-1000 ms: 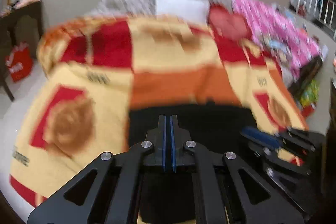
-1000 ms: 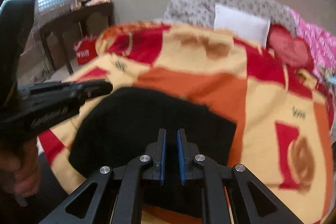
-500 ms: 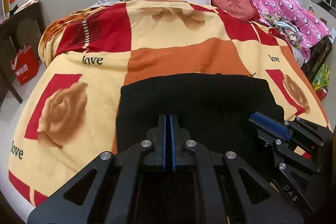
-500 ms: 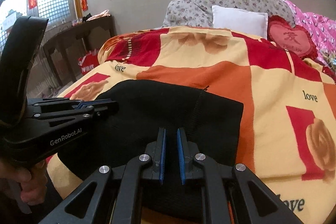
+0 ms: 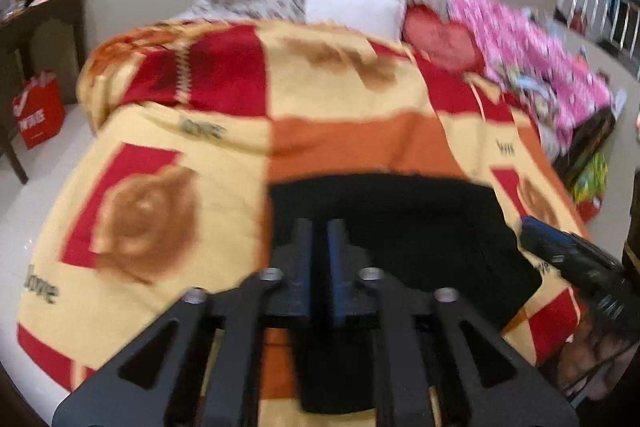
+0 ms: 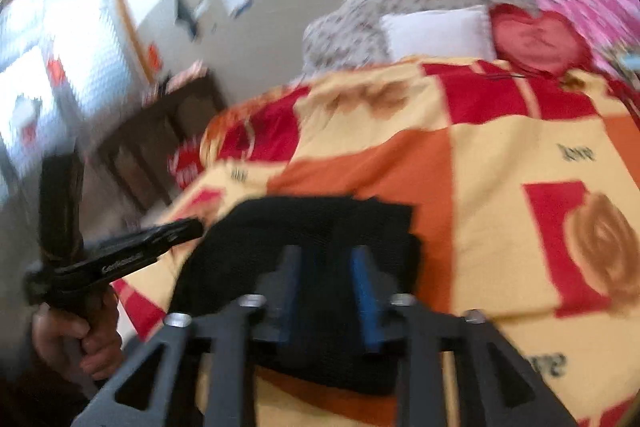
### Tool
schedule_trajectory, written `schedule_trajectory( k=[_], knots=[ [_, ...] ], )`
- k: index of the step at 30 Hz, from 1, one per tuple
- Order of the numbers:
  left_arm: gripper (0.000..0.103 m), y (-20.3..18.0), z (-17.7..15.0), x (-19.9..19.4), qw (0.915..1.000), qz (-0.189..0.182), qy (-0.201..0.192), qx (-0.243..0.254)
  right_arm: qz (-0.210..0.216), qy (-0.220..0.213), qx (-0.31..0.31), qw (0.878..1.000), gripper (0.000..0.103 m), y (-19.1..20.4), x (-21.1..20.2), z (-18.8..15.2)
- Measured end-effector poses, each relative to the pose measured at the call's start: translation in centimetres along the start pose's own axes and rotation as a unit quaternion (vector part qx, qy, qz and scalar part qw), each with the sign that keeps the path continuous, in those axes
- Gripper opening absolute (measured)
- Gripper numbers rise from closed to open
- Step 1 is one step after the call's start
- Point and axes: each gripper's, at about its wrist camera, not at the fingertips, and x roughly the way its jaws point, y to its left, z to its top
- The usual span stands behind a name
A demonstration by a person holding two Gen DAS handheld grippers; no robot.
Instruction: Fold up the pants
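My jaws hold nothing — the left gripper [image 5: 319, 267] shows only a narrow slit between its blue pads, while the right gripper [image 6: 326, 297] stands wider apart, both hovering over the near part of the black pants [image 5: 404, 223]. The pants lie as a compact dark rectangle on the patterned blanket [image 5: 352, 143] at the near edge of the bed, seemingly folded already. To finish well, I would judge it best to take the two near corners evenly — one in each jaw — and keep the edges square.
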Motion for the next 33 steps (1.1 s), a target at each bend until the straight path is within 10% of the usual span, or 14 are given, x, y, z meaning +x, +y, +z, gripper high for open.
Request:
schedule_trajectory(
  k=[2,12,19,33],
  knots=[
    [0.063,1.5,0.0,-0.3,0.9995,-0.018,-0.008,-0.026,0.009,-0.011,0.052,0.999,0.051,-2.1,-0.7,-0.2],
    [0.065,2.6,-1.6,5.1,0.9821,-0.128,0.089,-0.105,0.104,0.103,0.176,0.974,0.052,-6.3,4.6,-1.6],
    [0.04,0.8,-0.5,4.8,0.9888,-0.105,0.076,-0.074,0.121,0.103,0.15,0.976,0.039,-5.9,4.9,-1.3],
    [0.048,-0.7,4.0,9.2,0.9942,-0.071,0.077,-0.021,0.091,0.068,0.194,0.974,0.035,-8.6,7.2,2.9]
  ],
)
